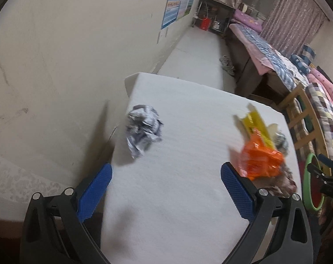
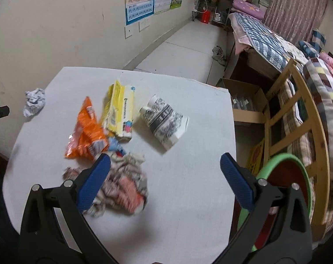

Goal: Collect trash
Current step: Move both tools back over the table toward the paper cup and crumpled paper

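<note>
Trash lies on a white table (image 2: pixel 177 198). A crumpled grey paper ball (image 1: pixel 143 128) sits near the table's left edge, ahead of my open, empty left gripper (image 1: pixel 166 191); it also shows in the right wrist view (image 2: pixel 34 104). An orange wrapper (image 2: pixel 87 132), a yellow packet (image 2: pixel 120 112), a flattened printed paper cup (image 2: pixel 164 121) and a crumpled pinkish wad (image 2: pixel 124 189) lie near my open, empty right gripper (image 2: pixel 165 180), with the wad just by its left finger. The orange wrapper (image 1: pixel 261 160) also shows in the left wrist view.
A green-rimmed red bin (image 2: pixel 285 189) stands right of the table. A cardboard box (image 2: pixel 245 101), a wooden bed frame (image 2: pixel 298 110) with blankets, and shoes (image 2: pixel 219 55) on the floor lie beyond. A wall (image 1: pixel 67 66) runs along the left.
</note>
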Available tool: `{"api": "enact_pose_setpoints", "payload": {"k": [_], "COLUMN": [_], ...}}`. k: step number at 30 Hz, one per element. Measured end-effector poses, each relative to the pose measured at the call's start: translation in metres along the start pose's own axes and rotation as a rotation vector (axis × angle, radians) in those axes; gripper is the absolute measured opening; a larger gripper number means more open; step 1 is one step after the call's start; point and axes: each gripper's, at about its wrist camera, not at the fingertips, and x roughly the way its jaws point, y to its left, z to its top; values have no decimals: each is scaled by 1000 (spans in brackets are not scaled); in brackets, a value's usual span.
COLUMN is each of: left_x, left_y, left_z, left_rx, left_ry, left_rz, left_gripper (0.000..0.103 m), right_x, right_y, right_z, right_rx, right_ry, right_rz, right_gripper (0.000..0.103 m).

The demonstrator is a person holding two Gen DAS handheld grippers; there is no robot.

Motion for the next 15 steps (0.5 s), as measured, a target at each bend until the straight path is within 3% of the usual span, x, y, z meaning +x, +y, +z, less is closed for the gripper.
{"api": "enact_pose_setpoints", "payload": {"k": [15], "left_x": [70], "left_y": [8], "left_z": [21], "left_rx": [31], "left_ry": [79], "left_rz": [74], "left_gripper": [95], "right_x": [70], "right_y": [-1], "right_z": [26], "right_rx": [-109], "right_ry": [75], "right_rz": [-33], "right_gripper": [98]}}
